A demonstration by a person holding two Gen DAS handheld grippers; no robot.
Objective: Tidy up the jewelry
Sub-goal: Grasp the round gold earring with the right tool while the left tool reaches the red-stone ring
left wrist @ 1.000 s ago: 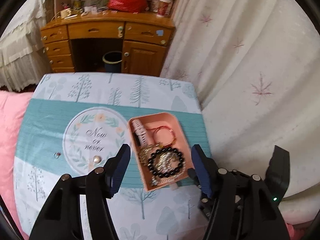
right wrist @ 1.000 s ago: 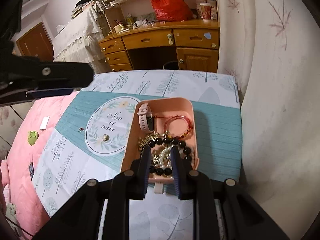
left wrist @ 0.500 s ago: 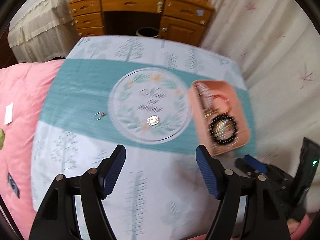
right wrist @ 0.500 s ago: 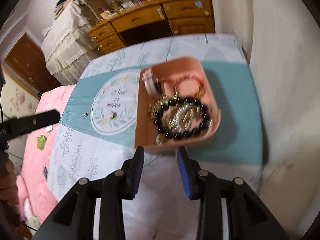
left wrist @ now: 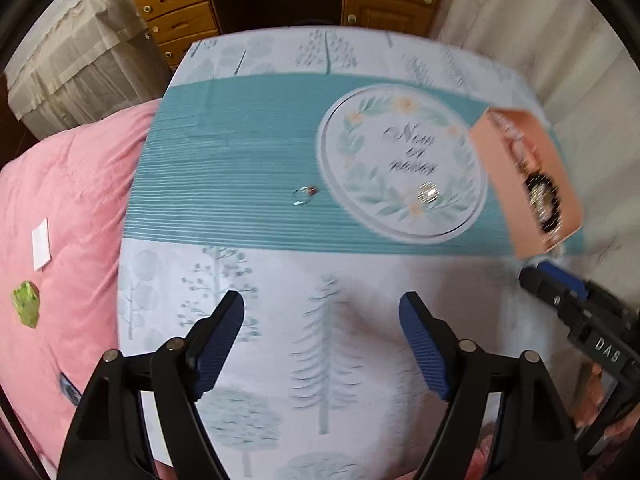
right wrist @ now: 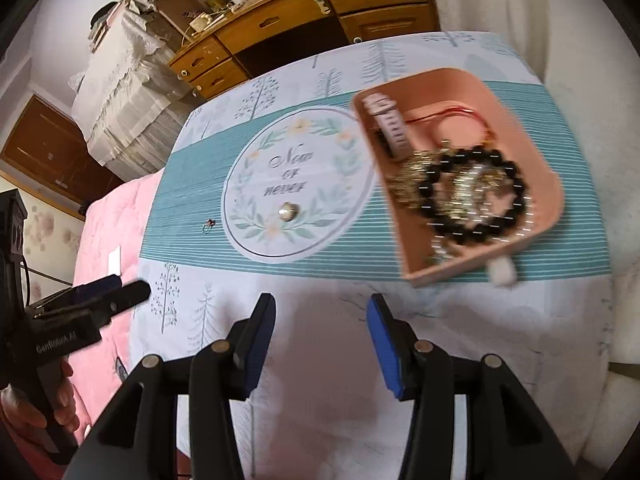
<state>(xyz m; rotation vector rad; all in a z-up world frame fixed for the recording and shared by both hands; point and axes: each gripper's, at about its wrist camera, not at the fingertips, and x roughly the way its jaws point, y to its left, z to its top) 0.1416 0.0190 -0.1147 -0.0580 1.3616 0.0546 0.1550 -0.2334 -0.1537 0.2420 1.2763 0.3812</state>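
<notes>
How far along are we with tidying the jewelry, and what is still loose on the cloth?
Mostly done: the pink tray already holds a black bead bracelet, a watch and chains. Nothing is in hand: the left hand-held gripper and right hand-held gripper are both empty, jaws opening. Left: a small ring and a pearl piece on the cloth.
</notes>
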